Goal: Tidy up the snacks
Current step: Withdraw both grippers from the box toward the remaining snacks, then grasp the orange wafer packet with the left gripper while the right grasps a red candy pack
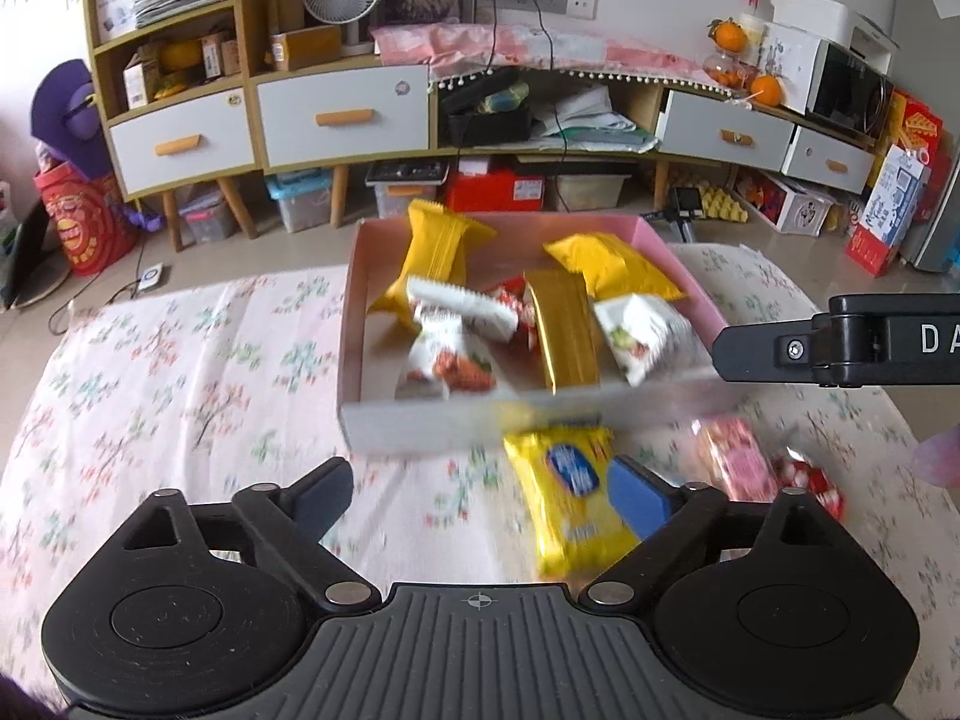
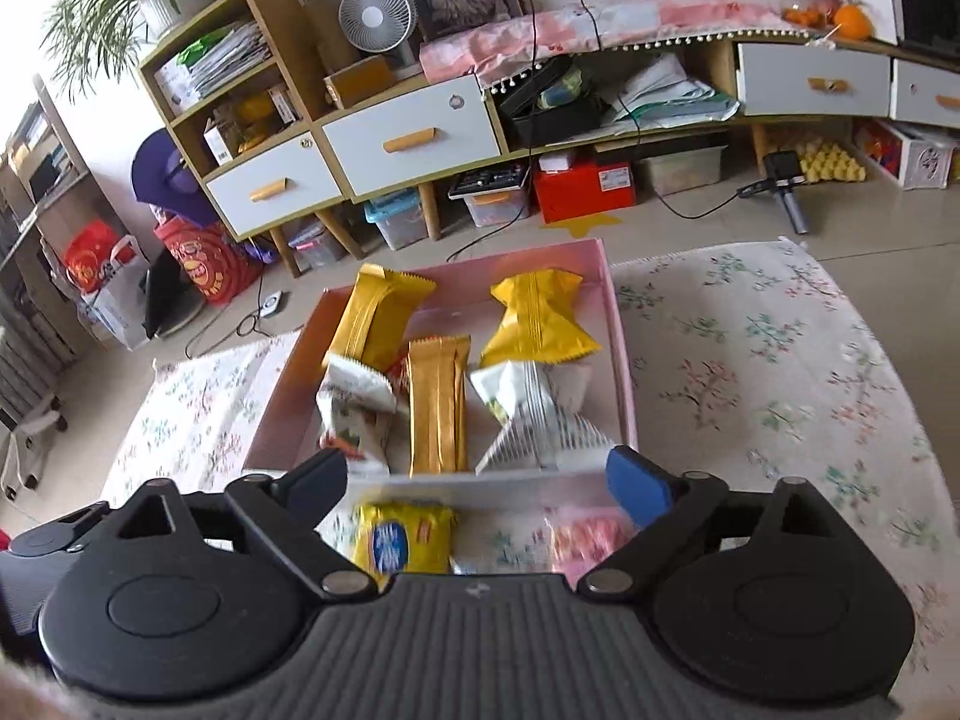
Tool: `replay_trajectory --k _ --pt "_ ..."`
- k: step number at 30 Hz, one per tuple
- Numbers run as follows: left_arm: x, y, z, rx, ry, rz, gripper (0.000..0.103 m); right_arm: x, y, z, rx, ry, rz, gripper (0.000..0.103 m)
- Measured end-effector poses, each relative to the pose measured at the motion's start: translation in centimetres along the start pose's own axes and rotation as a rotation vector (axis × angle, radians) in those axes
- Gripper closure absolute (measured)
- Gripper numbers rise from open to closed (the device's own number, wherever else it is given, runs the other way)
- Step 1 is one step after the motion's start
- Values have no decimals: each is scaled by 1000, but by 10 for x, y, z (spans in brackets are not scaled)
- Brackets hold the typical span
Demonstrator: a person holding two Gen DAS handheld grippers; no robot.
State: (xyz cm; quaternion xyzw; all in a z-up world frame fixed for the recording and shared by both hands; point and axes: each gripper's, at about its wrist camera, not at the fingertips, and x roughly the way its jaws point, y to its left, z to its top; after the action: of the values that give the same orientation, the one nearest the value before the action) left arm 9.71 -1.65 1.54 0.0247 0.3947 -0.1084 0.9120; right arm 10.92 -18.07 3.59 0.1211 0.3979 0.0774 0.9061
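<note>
While both my tools stand wide and grip nothing, the left gripper (image 1: 483,504) has a yellow snack packet (image 1: 567,498) lying on the floral cloth (image 1: 180,372) just inside its right finger. Beyond my right gripper (image 2: 480,489) sits the pink box (image 2: 624,360), holding what look like seven blurred packets.

Glossy foil wrappers (image 2: 438,402), matt cardboard box (image 2: 621,324)

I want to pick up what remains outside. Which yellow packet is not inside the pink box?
The yellow packet with the blue label, lying on the floral cloth before the box; the other yellow packets lie inside.
</note>
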Motion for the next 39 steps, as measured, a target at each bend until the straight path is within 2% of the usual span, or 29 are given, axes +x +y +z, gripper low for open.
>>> replay_trajectory --k 11,22,30,34,39 --pt "-38 1 -41 -74 43 16 5 -34 6 -32 -77 -17 -52 0" --pt "-52 2 -65 -19 20 65 4 -49 2 -57 -137 -39 -73 0" --pt "-57 -4 -73 10 25 57 4 -53 -1 -69 -304 -66 -141 0" --pt "-58 -9 -76 24 19 19 4 -62 -17 -72 -286 -114 -137 0" --pt "-49 -20 -82 55 30 -27 4 -61 -35 -70 -236 -89 -116 0"
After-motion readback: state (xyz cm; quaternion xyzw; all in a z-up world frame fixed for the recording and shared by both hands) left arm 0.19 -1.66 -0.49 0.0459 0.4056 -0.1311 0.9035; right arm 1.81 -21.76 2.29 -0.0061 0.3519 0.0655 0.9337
